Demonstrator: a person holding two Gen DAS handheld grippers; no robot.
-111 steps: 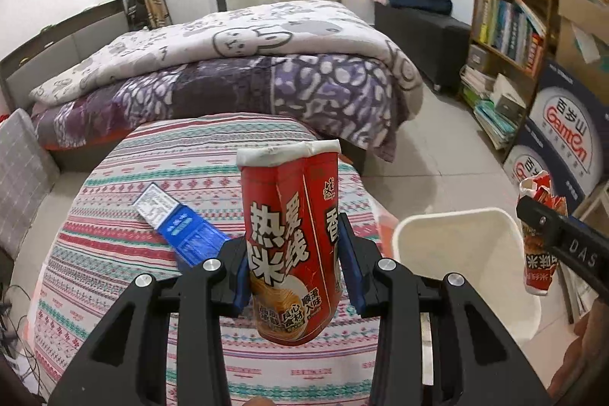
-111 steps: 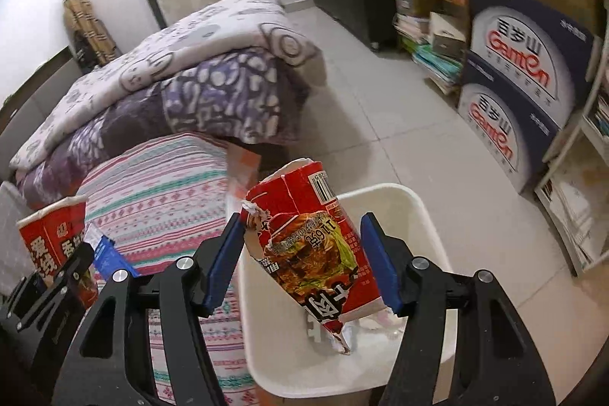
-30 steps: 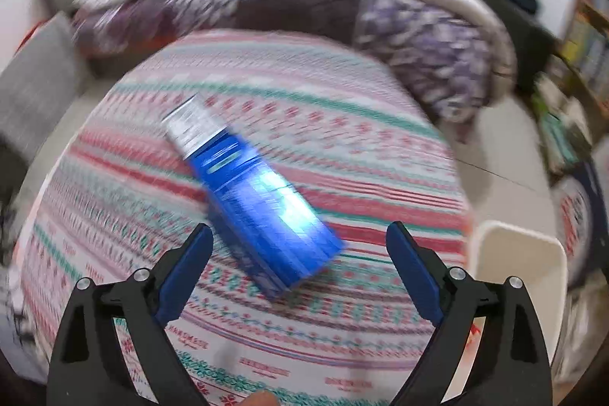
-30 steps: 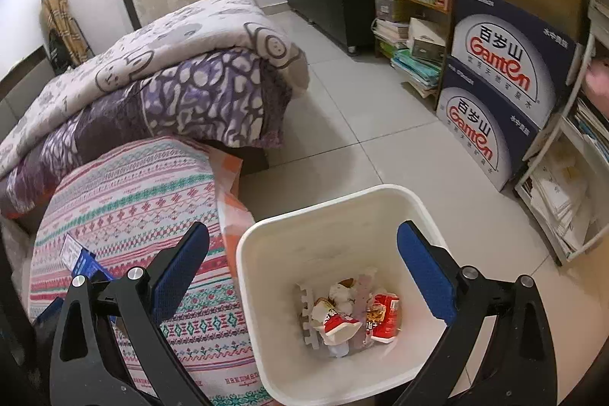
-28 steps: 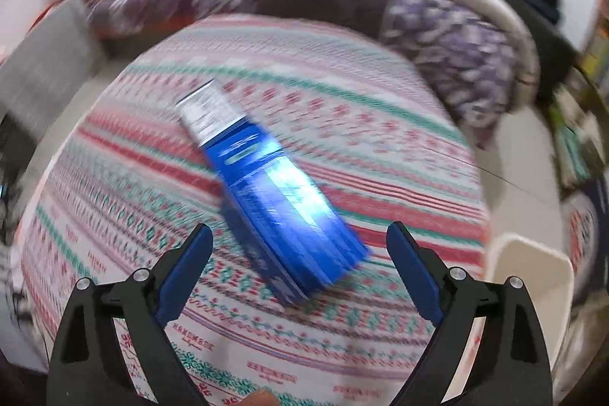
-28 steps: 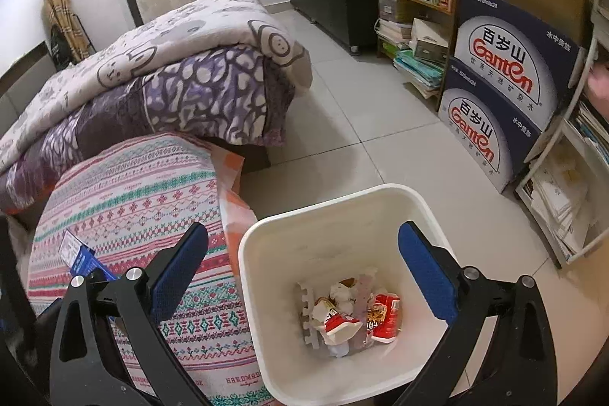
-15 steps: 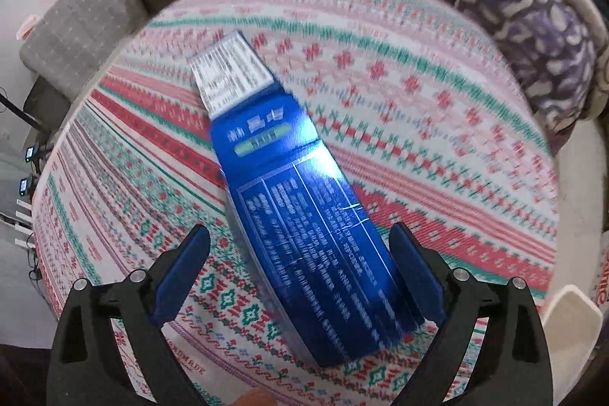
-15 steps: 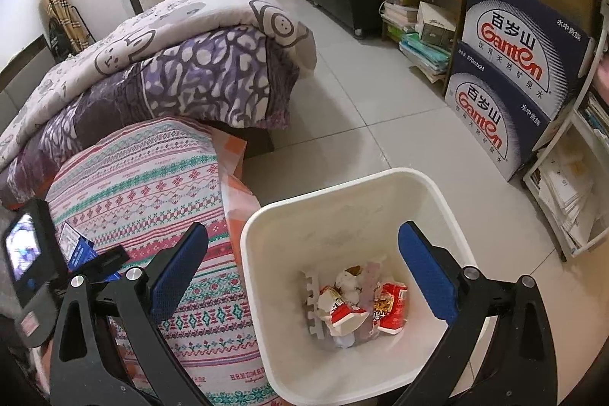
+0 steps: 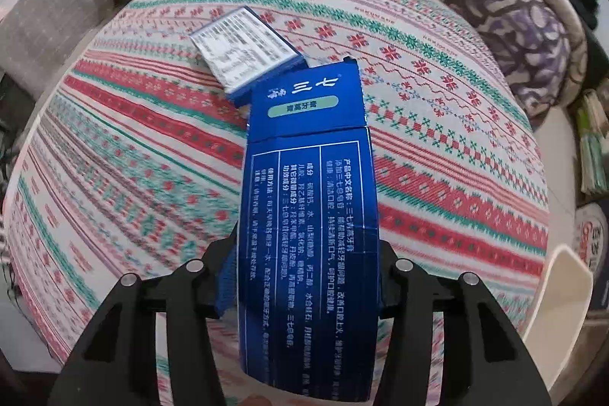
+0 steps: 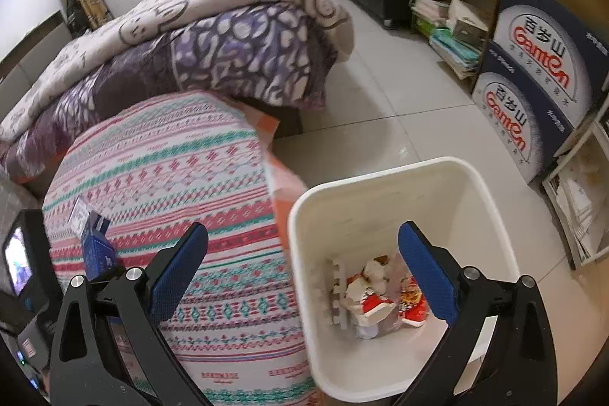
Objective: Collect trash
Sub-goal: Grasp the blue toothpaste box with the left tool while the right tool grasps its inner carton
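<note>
My left gripper (image 9: 304,276): jaws have just been closing and now clamp the near end of the blue toothpaste box (image 9: 308,215).
Box: tilted up from the patterned tablecloth (image 9: 437,124), its open flap at the far end.
My right gripper (image 10: 300,265): jaws spread wide, holding nothing, above the white bin (image 10: 384,212).
Bin: on the floor right of the table, red wrappers (image 10: 380,299) inside.

The toothpaste box (image 9: 308,215) lies on my round table (image 9: 456,147), lengthwise between the fingers of my left gripper (image 9: 304,276). To the table's right stands the bin (image 10: 388,215) on the floor, wrappers (image 10: 380,295) inside it, under my right gripper (image 10: 304,269). Behind the table sits the bed (image 10: 213,37).
</note>
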